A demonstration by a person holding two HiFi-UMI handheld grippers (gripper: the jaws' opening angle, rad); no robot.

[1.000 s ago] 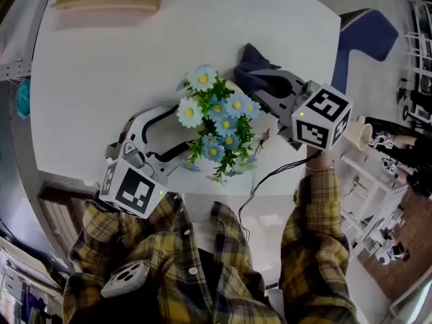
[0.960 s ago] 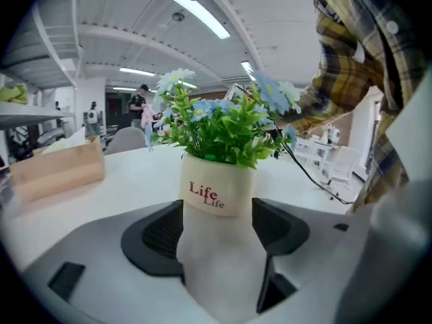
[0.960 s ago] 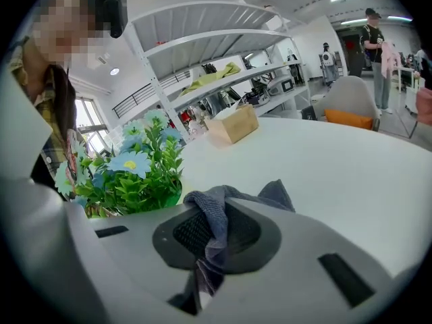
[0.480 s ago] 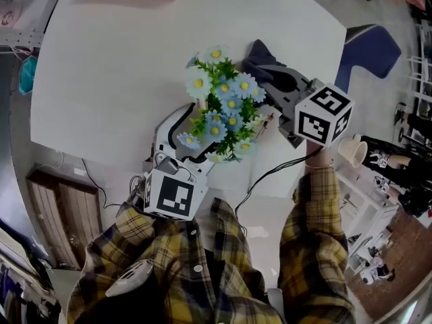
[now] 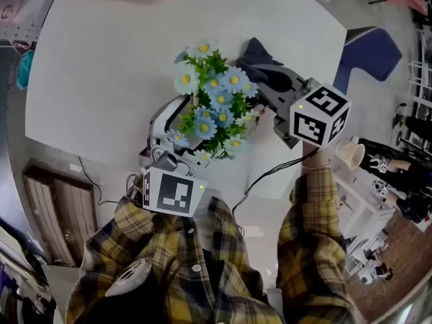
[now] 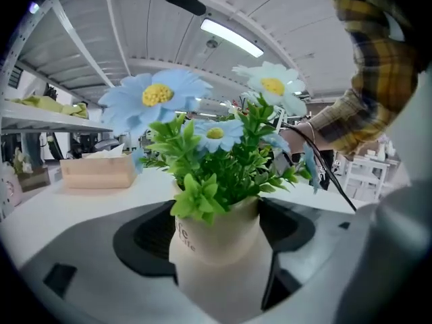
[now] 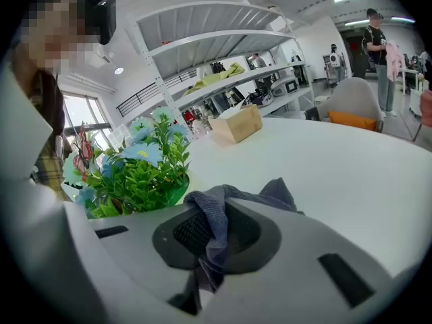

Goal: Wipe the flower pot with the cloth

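A cream flower pot (image 6: 219, 248) with blue daisies (image 5: 212, 103) and green leaves stands on the white table (image 5: 101, 59), near its front edge. In the head view the flowers hide the pot. My left gripper (image 5: 192, 130) reaches around the pot from the near side. Its jaws have just been opening; the pot stands between them with a dark gap at the right pad, so the left gripper (image 6: 217, 238) is open. To the right of the flowers, my right gripper (image 5: 266, 79) is shut on a dark grey-blue cloth (image 7: 270, 194), which bunches out past the jaws (image 5: 253, 51).
A wooden tissue box (image 7: 236, 123) sits at the far side of the table. A blue chair (image 5: 368, 49) stands off the table's right corner. Shelving and a standing person (image 7: 378, 39) are in the background. A cable hangs from the right gripper over the table's front edge.
My left gripper swung from the pot's left side round to its near side, and its jaws spread wider about the pot. The right gripper and cloth stayed put.
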